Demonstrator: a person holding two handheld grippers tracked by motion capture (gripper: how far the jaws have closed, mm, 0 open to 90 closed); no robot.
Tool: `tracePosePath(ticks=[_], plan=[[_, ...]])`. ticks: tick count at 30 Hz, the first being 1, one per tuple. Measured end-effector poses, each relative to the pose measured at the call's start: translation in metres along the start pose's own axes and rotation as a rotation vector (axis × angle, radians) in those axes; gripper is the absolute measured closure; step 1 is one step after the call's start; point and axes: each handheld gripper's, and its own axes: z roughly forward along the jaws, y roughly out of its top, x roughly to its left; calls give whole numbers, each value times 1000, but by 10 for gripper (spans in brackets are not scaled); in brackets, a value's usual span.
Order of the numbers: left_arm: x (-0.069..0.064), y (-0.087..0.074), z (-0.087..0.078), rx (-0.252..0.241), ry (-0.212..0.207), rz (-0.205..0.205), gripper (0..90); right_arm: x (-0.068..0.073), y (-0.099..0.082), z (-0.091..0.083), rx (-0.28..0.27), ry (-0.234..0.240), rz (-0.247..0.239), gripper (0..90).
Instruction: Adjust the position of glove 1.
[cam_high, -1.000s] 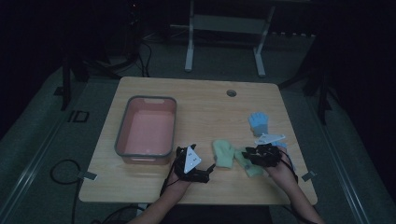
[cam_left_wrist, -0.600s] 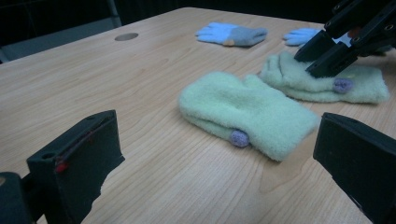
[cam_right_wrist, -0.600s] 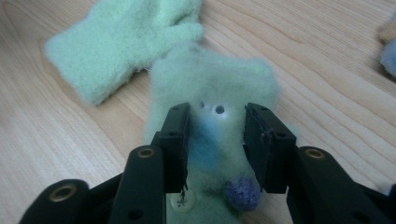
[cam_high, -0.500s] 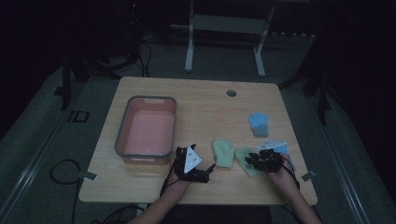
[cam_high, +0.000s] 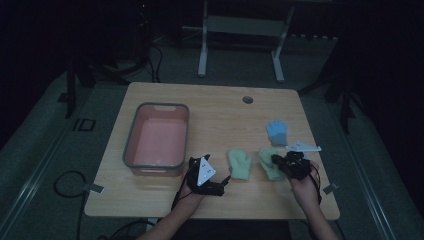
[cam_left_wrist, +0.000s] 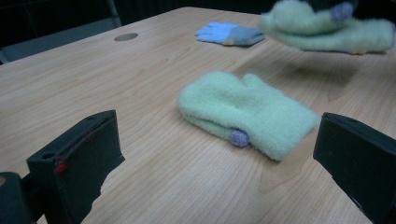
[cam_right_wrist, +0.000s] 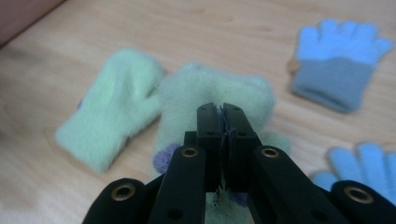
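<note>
Two pale green mittens lie side by side near the table's front edge. My right gripper (cam_high: 278, 160) (cam_right_wrist: 223, 135) is shut on the right mitten (cam_high: 269, 161) (cam_right_wrist: 210, 91). Its jaws have just closed on the fleece, pinching the cuff. In the left gripper view this mitten (cam_left_wrist: 327, 30) hangs just above the wood with a shadow under it. The other mitten (cam_high: 239, 164) (cam_left_wrist: 245, 112) (cam_right_wrist: 109, 109) lies flat. My left gripper (cam_high: 224, 183) (cam_left_wrist: 219, 149) stands open just in front of it, jaws wide apart, nothing between them.
A blue and grey glove (cam_high: 277, 131) (cam_left_wrist: 229, 33) (cam_right_wrist: 338, 60) lies behind the mittens, and a second blue glove (cam_right_wrist: 364, 163) lies beside it. A pink basin (cam_high: 131, 144) with a grey rim stands at the left. A round cable hole (cam_high: 247, 99) sits near the table's (cam_high: 220, 112) far edge.
My right gripper has shifted a little to the right and closed on the right mitten, which now hangs off the table. The left gripper has stayed put.
</note>
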Motion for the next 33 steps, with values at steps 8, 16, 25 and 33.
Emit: tracePosePath(ticks=[8,16,25,33], plan=[[0,0,0,0,0,0,11,3,8,-5,-29,-102,89,871],[0,0,0,0,-1,0,11,5,0,13,-14,-174,133,871],[0,0,0,-1,-2,-1,11,0,-11,41,15,-182,156,860],[0,0,0,-1,-2,-2,11,-7,-21,52,41,-153,143,758]])
